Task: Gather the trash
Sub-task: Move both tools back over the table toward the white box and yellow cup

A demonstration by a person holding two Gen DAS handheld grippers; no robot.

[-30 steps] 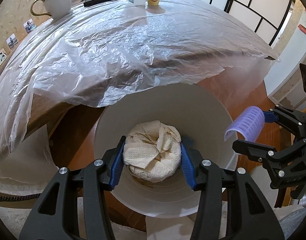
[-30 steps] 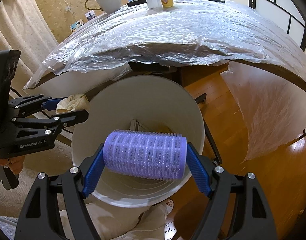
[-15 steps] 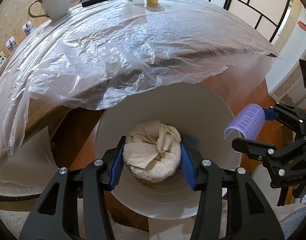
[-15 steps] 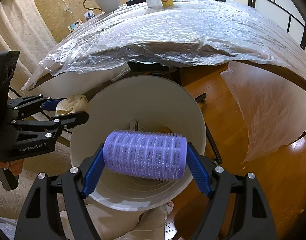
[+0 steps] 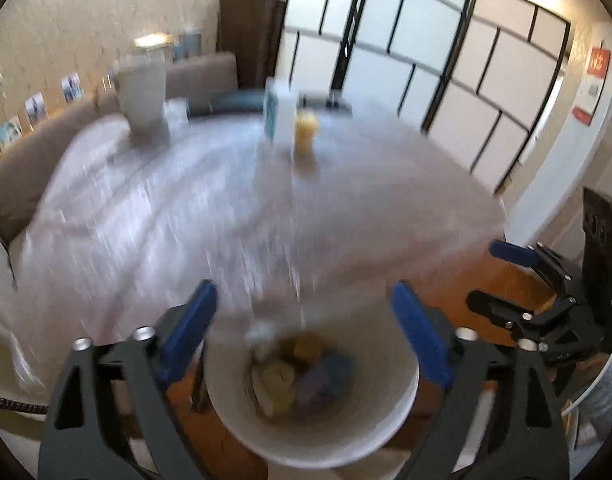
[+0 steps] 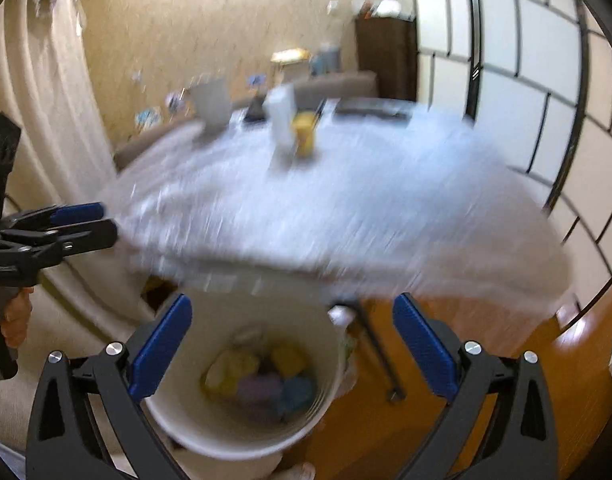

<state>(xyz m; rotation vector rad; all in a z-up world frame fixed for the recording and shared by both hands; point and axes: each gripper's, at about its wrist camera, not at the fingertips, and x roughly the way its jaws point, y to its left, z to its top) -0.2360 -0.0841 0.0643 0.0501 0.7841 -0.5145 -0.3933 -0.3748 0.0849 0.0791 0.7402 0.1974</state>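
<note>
Half a second ago each tool carried a piece of trash over the bin: the left gripper [image 5: 304, 330] pinched a wad of paper towel, the right gripper [image 6: 292, 346] a purple hair roller. Now both sets of jaws stand spread wide with nothing between them. Both views are smeared and have tilted up, so the room's far wall fills the upper half of each frame, and the grippers seem to be lifting away.

The trash now lies inside the white bin [image 5: 385, 420], at the lower centre of both frames. In the left view a pale wad [image 5: 276, 376] sits at the bottom of the bin with a purple lump [image 5: 311, 388] just beside it; other yellow and blue pieces are there too, too blurred to name. The right view shows the same heap, the purple piece [image 6: 260, 390] in the middle.

So this drop looks finished for both hands. On the plastic-covered worktop [image 5: 186, 216], across the middle of the frame, only a mug [image 5: 141, 98], a white carton [image 5: 280, 114] and a small yellow cup [image 5: 306, 130] stand at the far edge. Whether any of these counts as trash I cannot tell. No loose scrap shows on the near part through the blur.
</note>
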